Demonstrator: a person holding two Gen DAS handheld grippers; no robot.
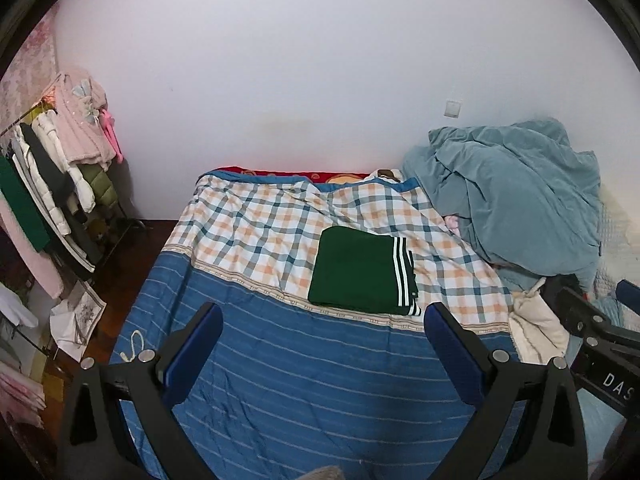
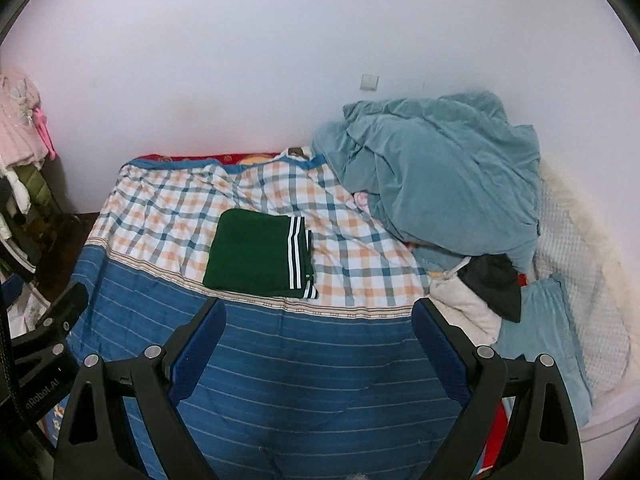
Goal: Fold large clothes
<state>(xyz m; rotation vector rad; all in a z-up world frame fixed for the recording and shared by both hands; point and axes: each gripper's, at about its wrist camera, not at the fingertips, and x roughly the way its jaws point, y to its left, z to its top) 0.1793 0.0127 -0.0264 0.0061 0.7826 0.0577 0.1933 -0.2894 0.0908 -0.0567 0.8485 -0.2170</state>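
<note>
A dark green garment [image 1: 356, 270] with white stripes along its right edge lies folded into a flat rectangle on the checked part of the bed cover; it also shows in the right wrist view [image 2: 254, 254]. My left gripper [image 1: 324, 320] is open and empty, held above the blue striped part of the cover, short of the garment. My right gripper [image 2: 318, 314] is open and empty, also short of the garment and slightly to its right. Part of the right gripper [image 1: 592, 328] shows at the right edge of the left wrist view.
A crumpled blue-grey duvet [image 2: 436, 176] is piled at the bed's right. A cream cloth [image 2: 464, 308] and a black cloth [image 2: 496, 280] lie beside it. A clothes rack [image 1: 52, 176] with hanging garments stands left of the bed. A white wall [image 1: 280, 60] is behind.
</note>
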